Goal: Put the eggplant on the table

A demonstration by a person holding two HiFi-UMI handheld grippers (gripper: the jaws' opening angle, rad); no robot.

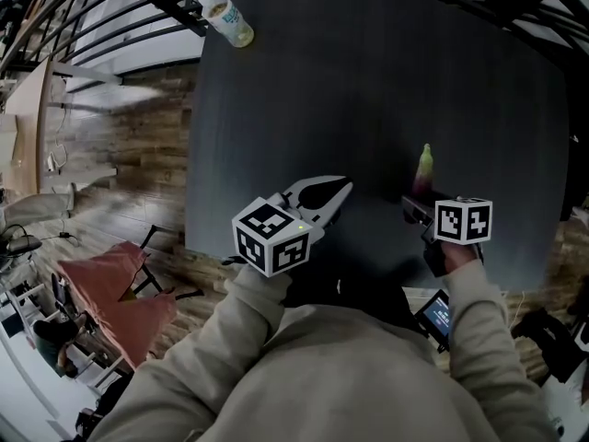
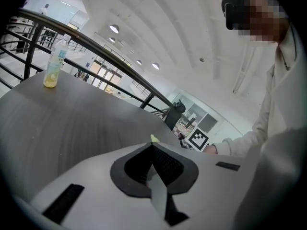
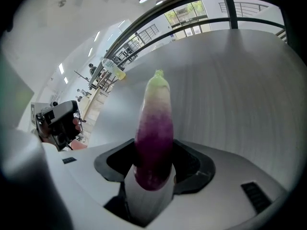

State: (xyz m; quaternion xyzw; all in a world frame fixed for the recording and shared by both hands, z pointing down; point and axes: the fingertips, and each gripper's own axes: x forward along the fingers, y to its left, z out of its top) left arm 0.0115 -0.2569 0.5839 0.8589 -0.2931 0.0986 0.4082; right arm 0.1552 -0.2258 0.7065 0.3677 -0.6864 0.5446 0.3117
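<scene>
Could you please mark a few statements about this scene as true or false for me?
1. The right gripper holds the eggplant. True.
2. The left gripper holds the bottle. False: it is shut and empty; the bottle stands near a far corner of the table.
3. The eggplant lies flat on the table. False: it is clamped in the right gripper.
4. The bottle holds some yellowish liquid. True.

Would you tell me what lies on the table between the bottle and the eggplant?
Nothing: the head view shows only bare dark table between the bottle and the eggplant that the right gripper holds.
</scene>
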